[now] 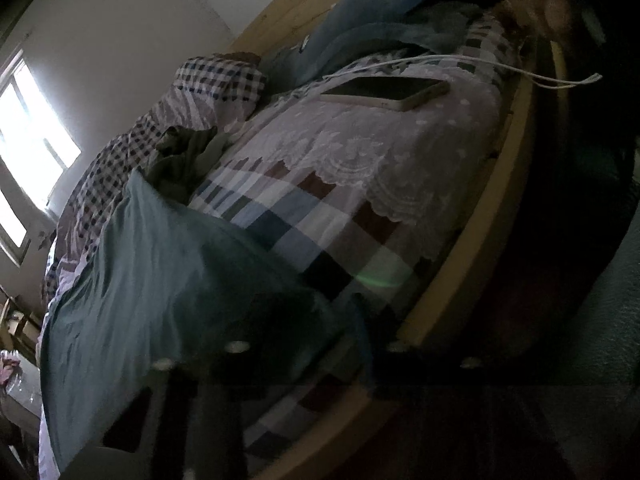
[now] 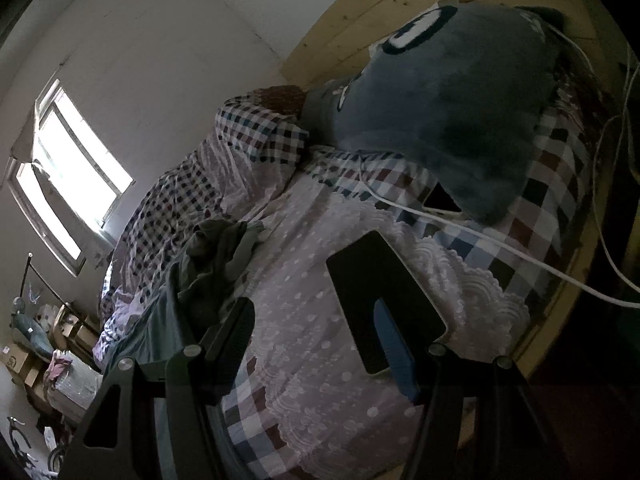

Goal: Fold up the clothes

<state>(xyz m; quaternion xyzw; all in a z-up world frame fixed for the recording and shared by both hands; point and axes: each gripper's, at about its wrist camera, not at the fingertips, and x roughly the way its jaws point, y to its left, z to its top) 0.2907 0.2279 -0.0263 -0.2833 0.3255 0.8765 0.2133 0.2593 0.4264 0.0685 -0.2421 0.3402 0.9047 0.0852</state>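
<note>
A teal garment rises in a ridge from the bed to my left gripper. That gripper is dark and blurred at the bottom of the left wrist view and looks shut on the cloth. The same teal garment shows left of my right gripper. The right gripper is open, with its fingers hovering over a dark phone and holding nothing. A crumpled olive garment lies further up the bed, beside the checked quilt.
A pink lace cloth covers the checked sheet. A blue plush pillow lies against the wooden headboard. A white cable crosses the bed. The wooden bed frame runs along the right, and there is a window and floor clutter to the left.
</note>
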